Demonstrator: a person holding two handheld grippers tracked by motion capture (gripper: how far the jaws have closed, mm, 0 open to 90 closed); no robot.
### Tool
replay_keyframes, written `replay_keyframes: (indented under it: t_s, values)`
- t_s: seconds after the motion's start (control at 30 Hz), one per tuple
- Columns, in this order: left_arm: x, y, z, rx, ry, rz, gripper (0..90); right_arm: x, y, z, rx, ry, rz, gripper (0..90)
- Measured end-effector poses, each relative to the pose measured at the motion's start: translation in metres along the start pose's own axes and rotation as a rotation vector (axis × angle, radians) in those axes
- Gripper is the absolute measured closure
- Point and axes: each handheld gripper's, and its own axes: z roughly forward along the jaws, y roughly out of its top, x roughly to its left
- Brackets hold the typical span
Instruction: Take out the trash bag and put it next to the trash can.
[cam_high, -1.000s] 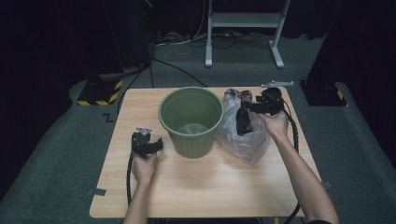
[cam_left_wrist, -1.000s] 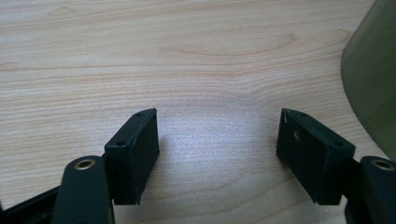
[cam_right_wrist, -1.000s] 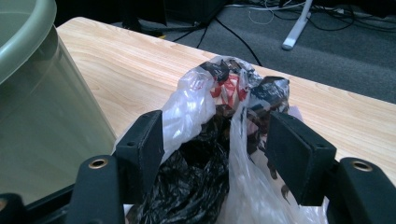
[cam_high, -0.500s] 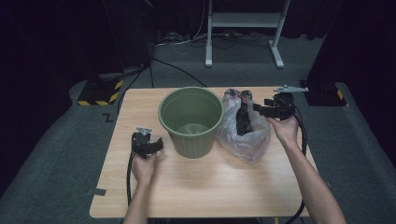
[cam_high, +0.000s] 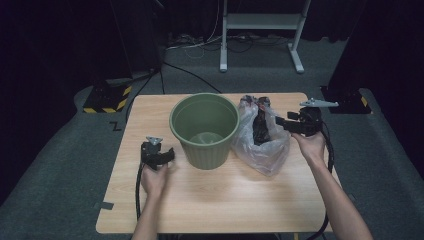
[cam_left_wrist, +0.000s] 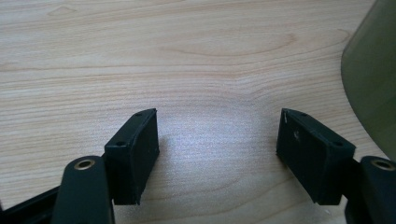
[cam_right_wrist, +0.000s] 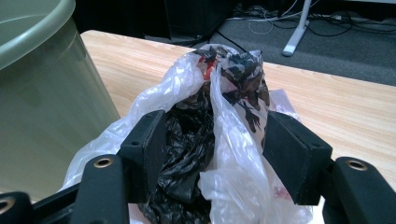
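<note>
Crumpled clear plastic bag with black contents (cam_high: 262, 137) lies on light wooden worktop (cam_high: 215, 200), at 3 o'clock of round green plastic bucket (cam_high: 205, 127), touching its wall. Right hand-held gripper (cam_right_wrist: 212, 144) at bag's 3 o'clock side, jaws wide apart, bag's bunched top between pads, not clamped. Left hand-held gripper (cam_left_wrist: 217, 140) at 9 o'clock of bucket, jaws spread wide, holding nothing, over bare worktop.

Black right gripper (cam_high: 283, 123) with blocky screw-holed pads, grey three-cornered plate, trailing black cable; bare forearms.
</note>
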Motion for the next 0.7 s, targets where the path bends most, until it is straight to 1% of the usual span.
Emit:
replay_keyframes:
  t_s: [0.07,0.23,0.33,0.57,0.63,0.7]
  values:
    - [0.0,0.0,0.0,0.0,0.0,0.0,29.6,-0.001,-0.004,-0.003,-0.001,0.002,0.009,39.2]
    - [0.0,0.0,0.0,0.0,0.0,0.0,29.6,-0.004,-0.01,-0.007,-0.007,0.0,0.011,39.4]
    - [0.0,0.0,0.0,0.0,0.0,0.0,29.5,-0.006,-0.017,-0.013,-0.019,-0.001,0.019,39.6]
    - [0.0,0.0,0.0,0.0,0.0,0.0,29.5,-0.007,-0.026,-0.021,-0.031,-0.005,0.018,39.8]
    - [0.0,0.0,0.0,0.0,0.0,0.0,29.6,-0.008,-0.031,-0.024,-0.027,-0.005,0.025,39.8]
    - [0.0,0.0,0.0,0.0,0.0,0.0,29.6,-0.009,-0.034,-0.026,-0.027,-0.01,0.02,39.8]
